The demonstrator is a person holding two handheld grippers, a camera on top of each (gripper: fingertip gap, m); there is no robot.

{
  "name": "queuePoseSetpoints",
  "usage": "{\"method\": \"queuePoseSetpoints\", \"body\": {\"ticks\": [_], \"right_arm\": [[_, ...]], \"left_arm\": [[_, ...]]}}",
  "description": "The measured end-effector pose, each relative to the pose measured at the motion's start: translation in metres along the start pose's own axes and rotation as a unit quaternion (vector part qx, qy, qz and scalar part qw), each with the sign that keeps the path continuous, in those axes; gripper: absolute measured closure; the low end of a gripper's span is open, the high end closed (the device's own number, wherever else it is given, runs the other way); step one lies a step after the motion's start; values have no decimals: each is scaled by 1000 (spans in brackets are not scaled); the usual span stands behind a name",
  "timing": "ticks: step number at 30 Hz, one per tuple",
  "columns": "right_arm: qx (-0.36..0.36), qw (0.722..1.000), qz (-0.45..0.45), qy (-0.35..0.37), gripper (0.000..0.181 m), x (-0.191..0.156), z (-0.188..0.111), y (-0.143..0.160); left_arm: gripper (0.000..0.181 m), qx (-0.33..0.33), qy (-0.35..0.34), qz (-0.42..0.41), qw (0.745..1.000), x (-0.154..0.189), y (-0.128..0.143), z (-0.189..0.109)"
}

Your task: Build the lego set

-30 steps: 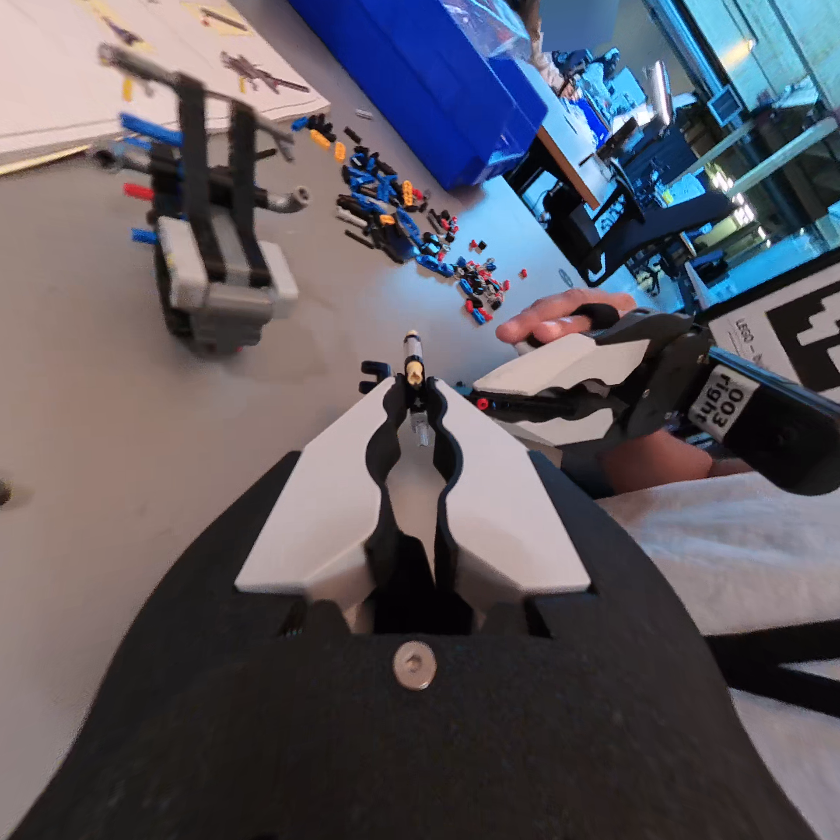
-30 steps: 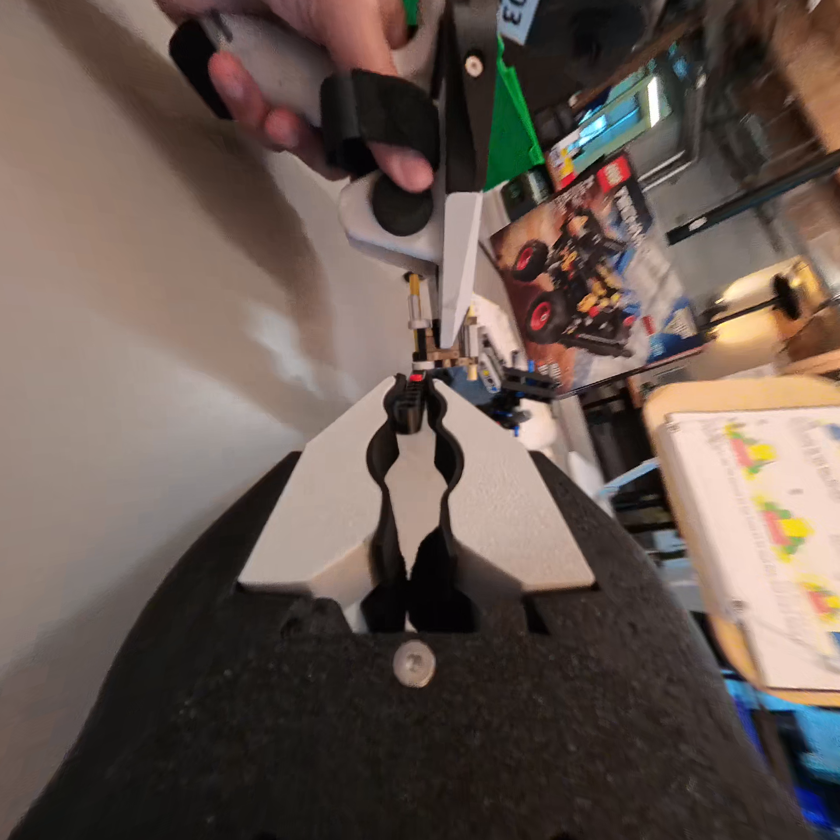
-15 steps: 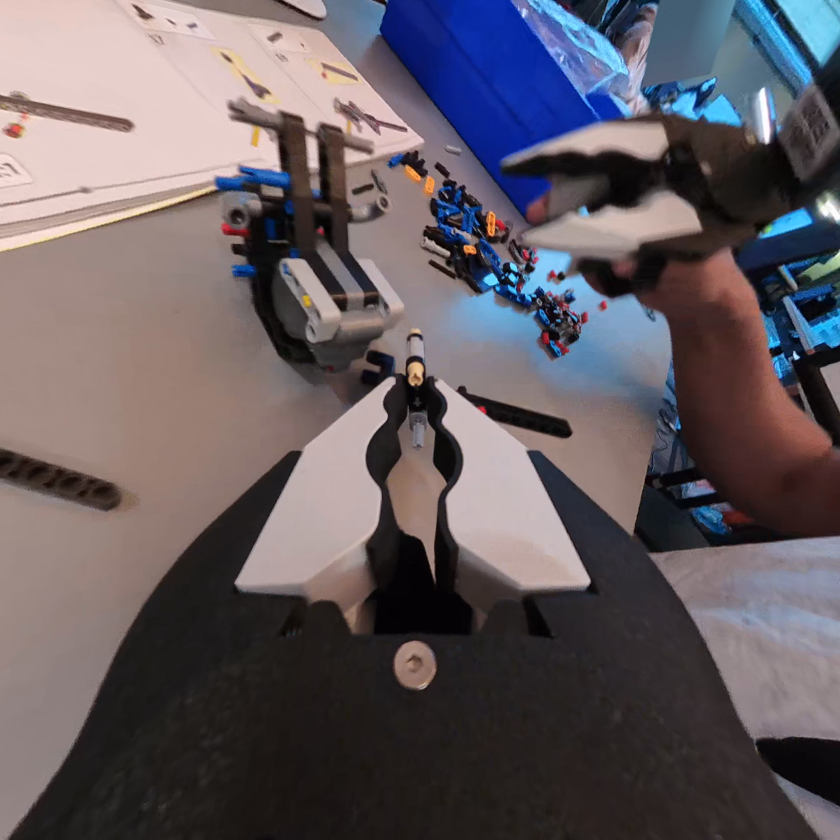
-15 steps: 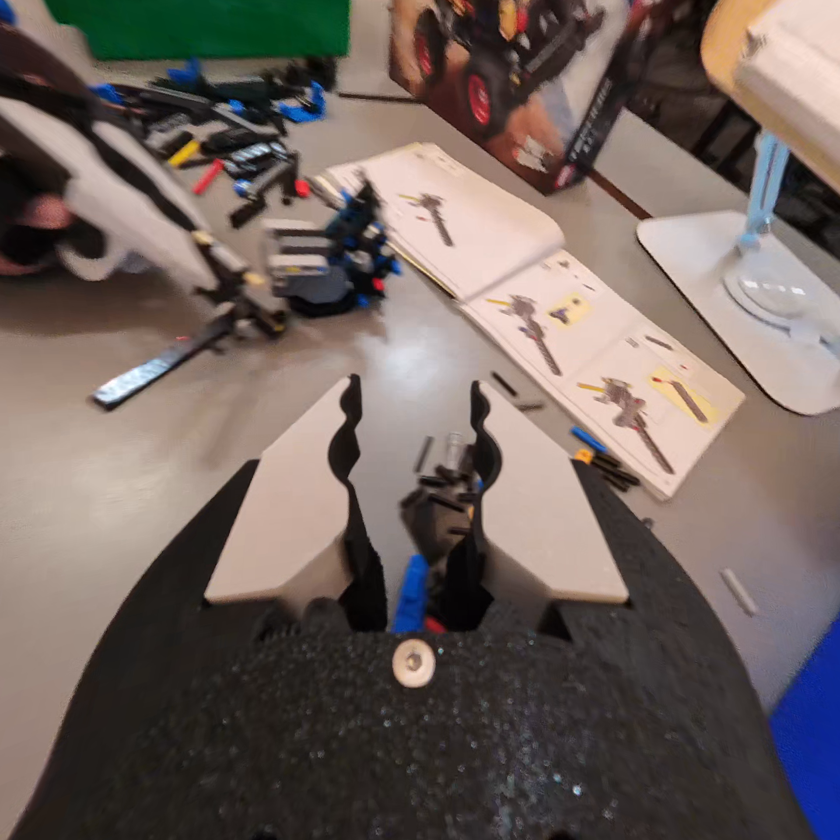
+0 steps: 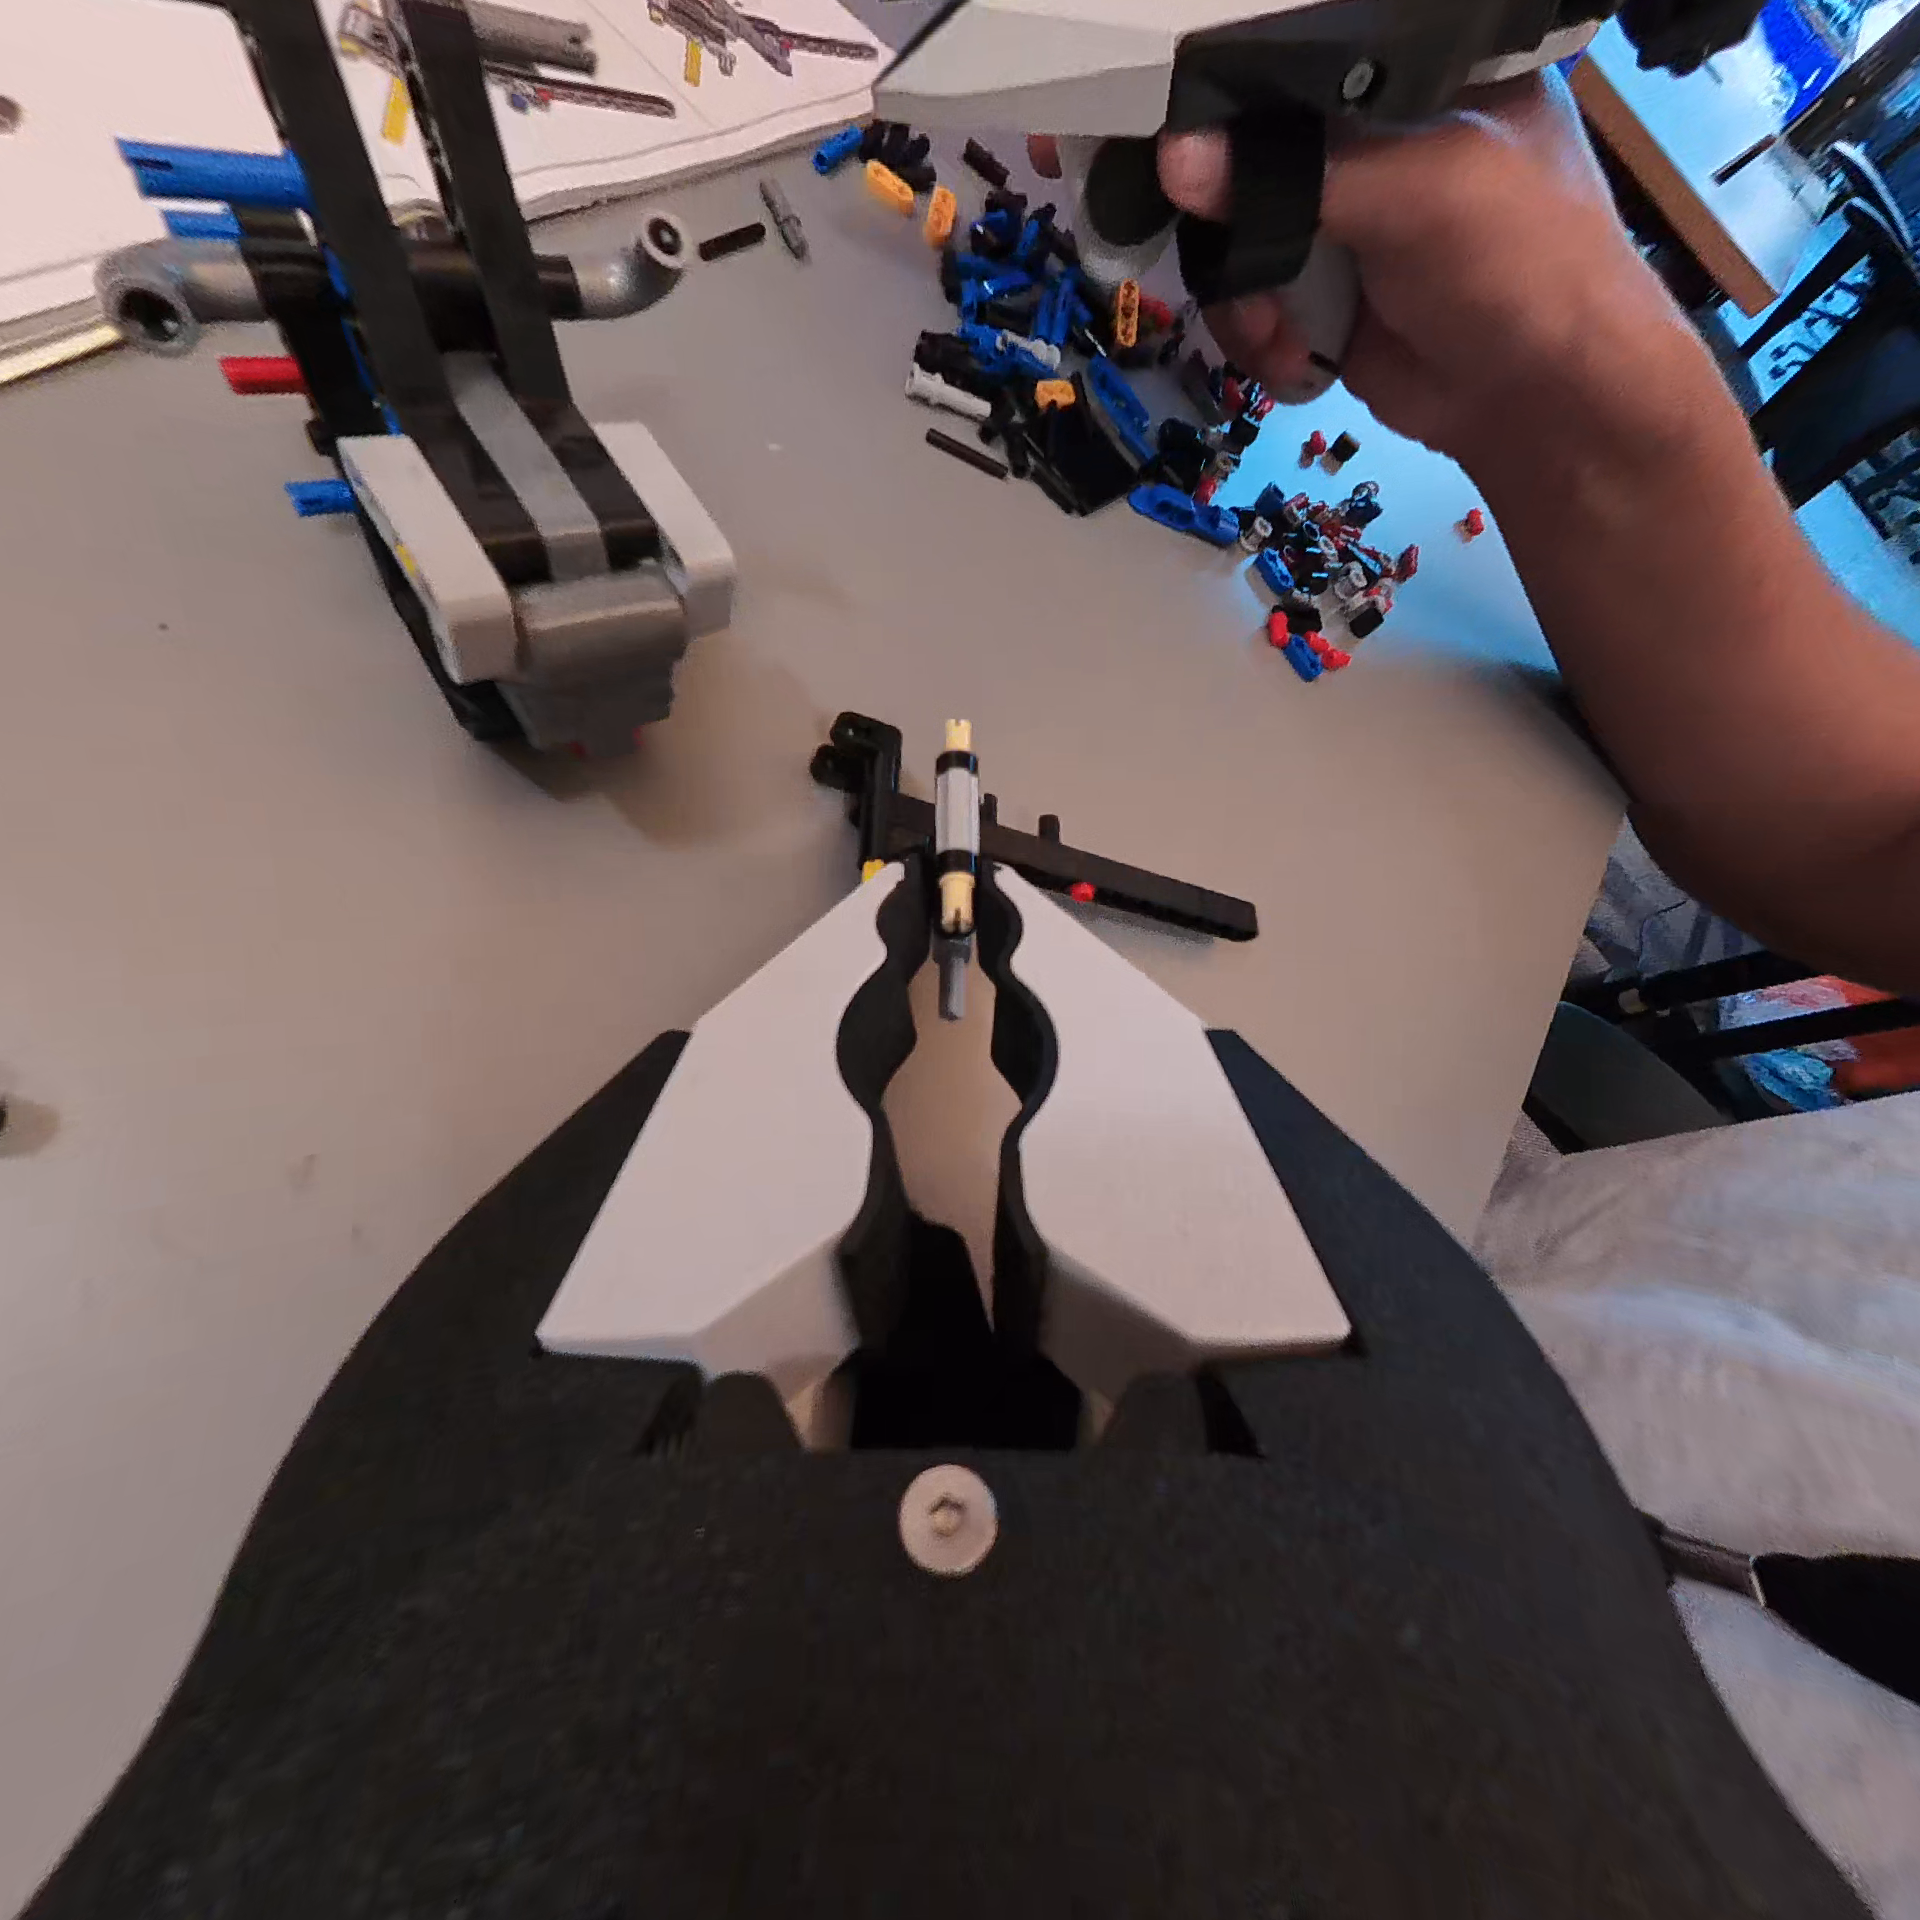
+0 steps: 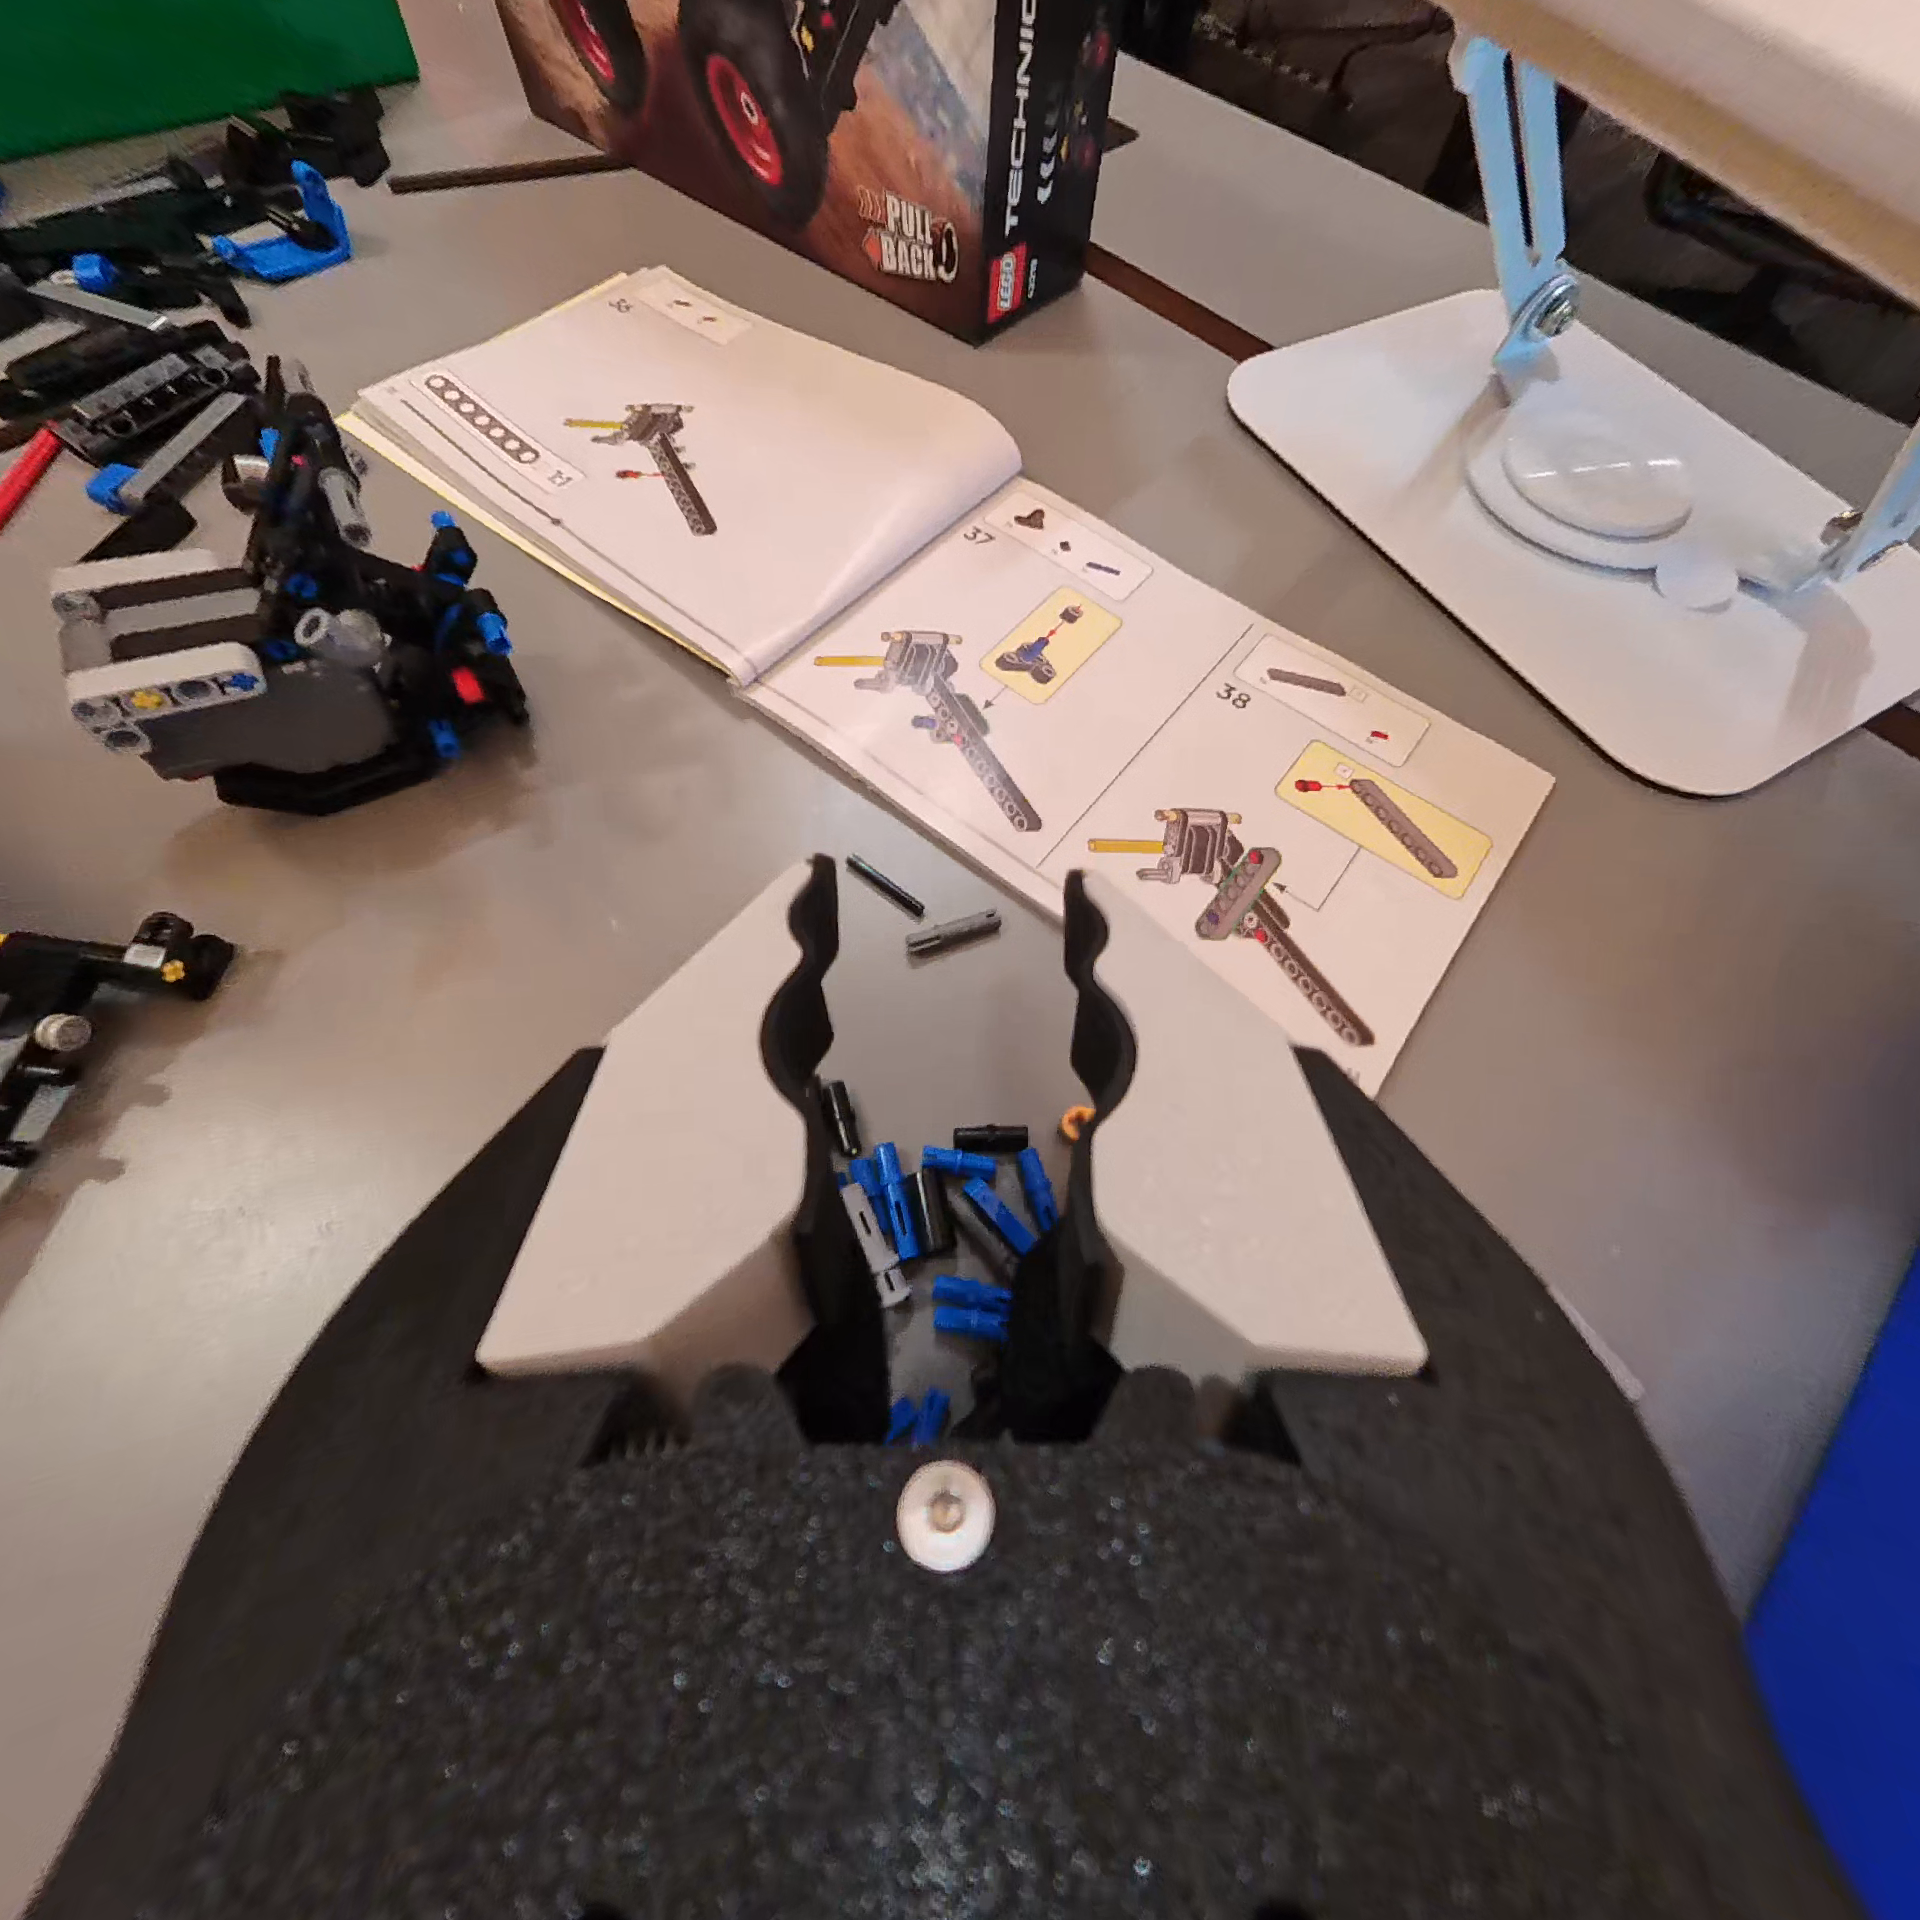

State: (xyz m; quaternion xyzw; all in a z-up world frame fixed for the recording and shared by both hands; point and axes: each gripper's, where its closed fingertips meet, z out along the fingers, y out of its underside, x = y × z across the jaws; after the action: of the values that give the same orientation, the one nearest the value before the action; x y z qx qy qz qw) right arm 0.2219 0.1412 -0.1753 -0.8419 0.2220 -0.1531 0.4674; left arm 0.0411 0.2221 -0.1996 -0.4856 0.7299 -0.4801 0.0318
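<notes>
My left gripper (image 5: pixel 951 899) is shut on a small lego sub-assembly (image 5: pixel 958 821): a grey and tan axle piece with a long black beam (image 5: pixel 1127 896) sticking out to the right, low over the grey table. The part-built black, grey and blue model (image 5: pixel 520 530) stands just ahead to the left; it also shows in the right wrist view (image 6: pixel 281 655). My right gripper (image 6: pixel 948 894) is open and empty, hovering over a pile of small blue and black pins (image 6: pixel 961 1195). In the left wrist view it (image 5: pixel 1091 62) is at the top, held by a hand.
An open instruction booklet (image 6: pixel 831 582) lies ahead of the right gripper, with a grey pin (image 6: pixel 951 928) and a black axle (image 6: pixel 883 883) beside it. The set's box (image 6: pixel 831 135), a white lamp base (image 6: pixel 1507 582) and loose beams (image 6: pixel 135 384) lie farther off. Small parts (image 5: pixel 1091 343) are scattered at the right. Some 20 centimetres of space lies between my two pairs of fingers.
My right gripper has let go of the sub-assembly, opened and swung away over the pins. My left gripper still holds the sub-assembly and has come nearer the model.
</notes>
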Motion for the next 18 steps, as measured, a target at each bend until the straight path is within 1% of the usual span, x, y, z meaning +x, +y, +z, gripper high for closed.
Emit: {"method": "queuePoseSetpoints", "body": {"ticks": [4, 9, 15, 18], "right_arm": [[-9, 1000, -7, -6, 137, -5, -2, 0], [13, 1000, -20, -20, 138, -20, -8, -9], [41, 999, -1, -34, 138, -21, -10, -6], [61, 998, -4, -29, 139, -17, -11, -7]], "left_arm": [[175, 1, -18, 10, 1000, 0, 1, 1], [171, -16, -29, 4, 999, -1, 8, 2], [156, -11, -22, 23, 999, 3, 9, -2], [144, 12, 5, 23, 1000, 12, 4, -12]]}}
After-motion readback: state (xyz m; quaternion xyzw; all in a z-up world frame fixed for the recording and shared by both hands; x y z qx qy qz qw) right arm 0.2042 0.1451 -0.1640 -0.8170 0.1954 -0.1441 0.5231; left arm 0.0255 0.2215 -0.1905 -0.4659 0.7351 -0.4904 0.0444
